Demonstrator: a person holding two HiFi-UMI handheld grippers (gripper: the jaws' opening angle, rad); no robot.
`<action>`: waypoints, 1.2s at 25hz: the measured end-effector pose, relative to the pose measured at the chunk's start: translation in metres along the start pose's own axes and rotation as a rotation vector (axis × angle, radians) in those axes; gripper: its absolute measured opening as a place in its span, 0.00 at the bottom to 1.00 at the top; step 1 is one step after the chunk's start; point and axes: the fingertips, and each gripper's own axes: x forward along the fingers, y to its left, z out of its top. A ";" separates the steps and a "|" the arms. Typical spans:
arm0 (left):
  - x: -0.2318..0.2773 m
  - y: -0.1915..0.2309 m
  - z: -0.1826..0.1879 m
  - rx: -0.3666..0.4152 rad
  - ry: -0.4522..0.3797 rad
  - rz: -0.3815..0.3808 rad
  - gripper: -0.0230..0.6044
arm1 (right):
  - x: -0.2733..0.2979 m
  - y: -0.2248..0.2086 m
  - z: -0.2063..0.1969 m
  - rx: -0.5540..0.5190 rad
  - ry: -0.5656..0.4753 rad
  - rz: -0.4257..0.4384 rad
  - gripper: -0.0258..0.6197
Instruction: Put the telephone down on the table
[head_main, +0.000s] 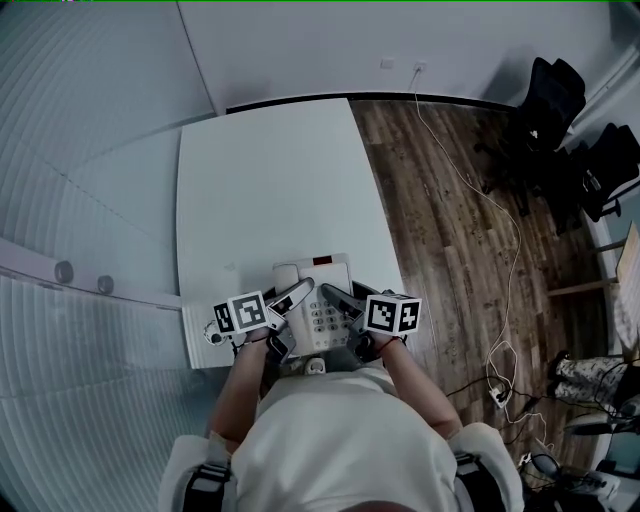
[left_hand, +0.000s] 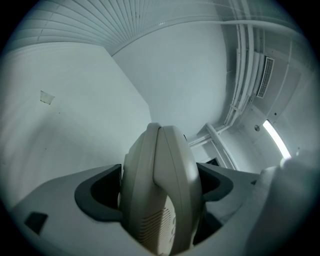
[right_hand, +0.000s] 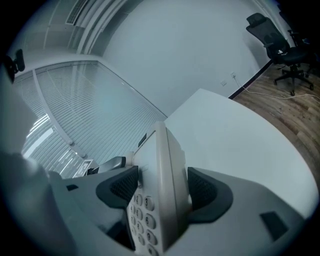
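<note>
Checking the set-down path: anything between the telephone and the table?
Nothing visible. The left gripper and right gripper both clamp the telephone above the near end of the table, whose top ahead looks bare. Directly under the telephone is hidden.

An office: a plain white rectangular table (head_main: 265, 180) on a brown wood-plank floor (head_main: 450, 250), black swivel office chairs (head_main: 548, 100) at the far right, slatted window blinds (head_main: 80, 400) along the left, and a beige push-button desk telephone (head_main: 318, 275) near.
</note>
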 end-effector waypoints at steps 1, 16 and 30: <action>0.001 0.000 0.000 -0.004 -0.001 0.007 0.72 | 0.001 0.000 0.000 0.008 0.007 0.003 0.52; 0.007 0.021 -0.004 -0.045 0.008 0.075 0.72 | 0.015 -0.016 -0.009 0.044 0.060 0.005 0.52; 0.016 0.037 -0.013 -0.036 0.025 0.118 0.72 | 0.023 -0.034 -0.019 0.064 0.070 0.003 0.52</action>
